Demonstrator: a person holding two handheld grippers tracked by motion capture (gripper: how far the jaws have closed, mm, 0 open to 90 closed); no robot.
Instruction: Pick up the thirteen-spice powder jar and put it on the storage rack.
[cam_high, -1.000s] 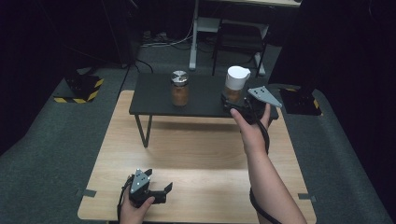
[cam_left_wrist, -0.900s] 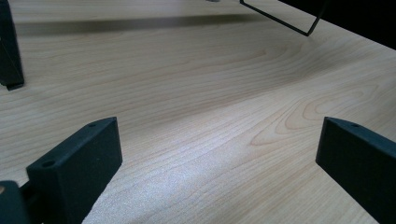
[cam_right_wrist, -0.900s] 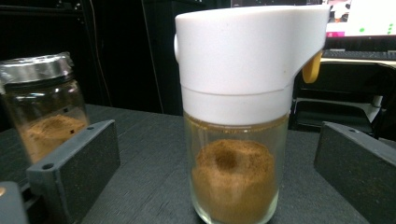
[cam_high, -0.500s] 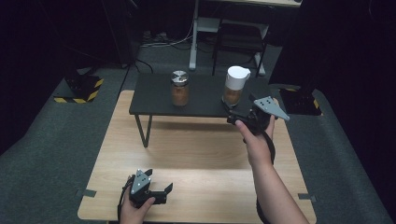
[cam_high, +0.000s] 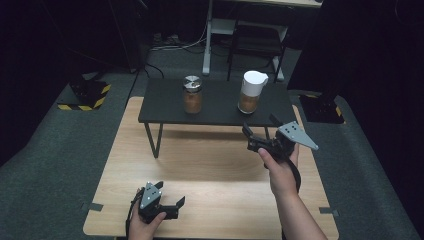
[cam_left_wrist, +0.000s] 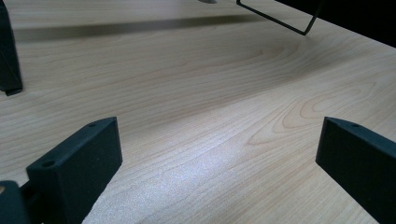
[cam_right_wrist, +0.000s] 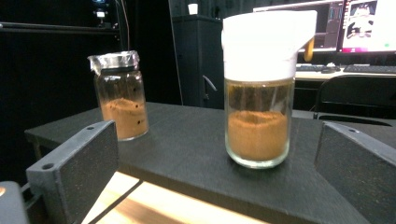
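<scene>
Right tongs hang wide open and empty just short of the white-capped jar of brown powder, upright on the black shelf beside a silver-lidded jar; left tongs rest open on the tabletop; apparently no grasp made yet.

A black stand is sitting on the far half of the wooden table, carrying a silver-lidded jar of brown powder. A chair is standing behind it; monitors are glowing beyond.
</scene>
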